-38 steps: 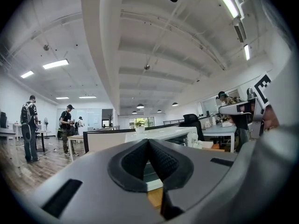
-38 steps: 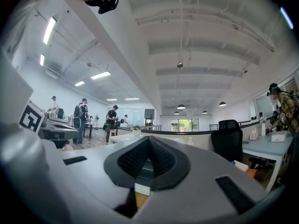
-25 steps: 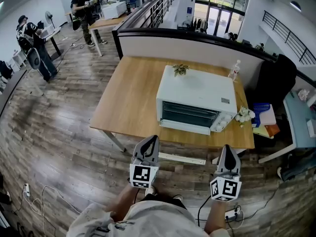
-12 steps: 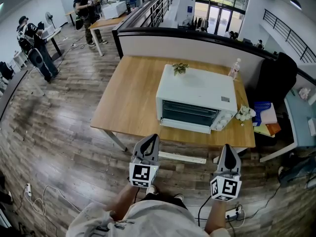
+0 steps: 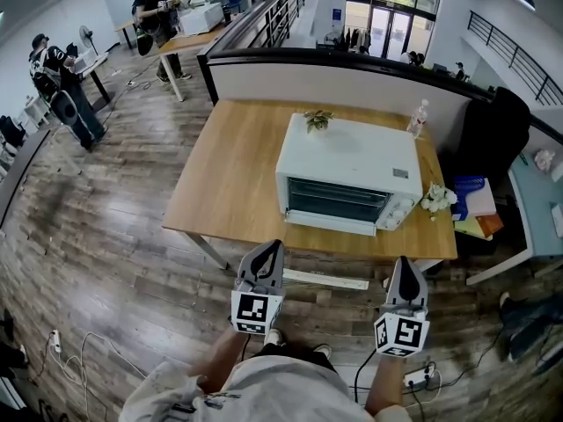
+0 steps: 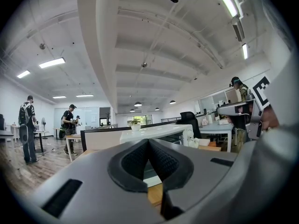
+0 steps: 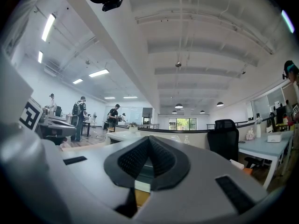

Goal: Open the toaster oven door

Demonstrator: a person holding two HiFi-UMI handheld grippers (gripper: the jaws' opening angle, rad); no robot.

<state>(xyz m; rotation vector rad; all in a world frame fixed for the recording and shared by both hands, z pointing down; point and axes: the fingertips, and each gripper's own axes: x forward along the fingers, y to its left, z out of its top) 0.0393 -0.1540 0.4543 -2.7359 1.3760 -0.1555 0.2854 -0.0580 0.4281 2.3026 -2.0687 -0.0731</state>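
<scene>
A white toaster oven (image 5: 349, 176) stands on the wooden table (image 5: 230, 181), its glass door (image 5: 337, 202) closed and facing me. Both grippers hang in front of the table, over the floor, well short of the oven. My left gripper (image 5: 274, 246) is shut, jaws tips together, nothing between them. My right gripper (image 5: 406, 262) is likewise shut and empty. In the left gripper view the jaws (image 6: 148, 141) meet at a point with the oven (image 6: 154, 133) beyond. The right gripper view shows its jaws (image 7: 148, 139) closed, the oven (image 7: 131, 135) behind them.
A small plant (image 5: 318, 120) and a bottle (image 5: 417, 120) stand at the table's back edge, white flowers (image 5: 437, 200) at its right. A low partition (image 5: 343, 84) runs behind. A black chair (image 5: 488, 139) and a side desk (image 5: 537, 209) are at right. People (image 5: 63, 86) stand far left.
The view has shifted slightly; the oven and table sit a touch further left in frame. Both grippers stay shut and in the same place.
</scene>
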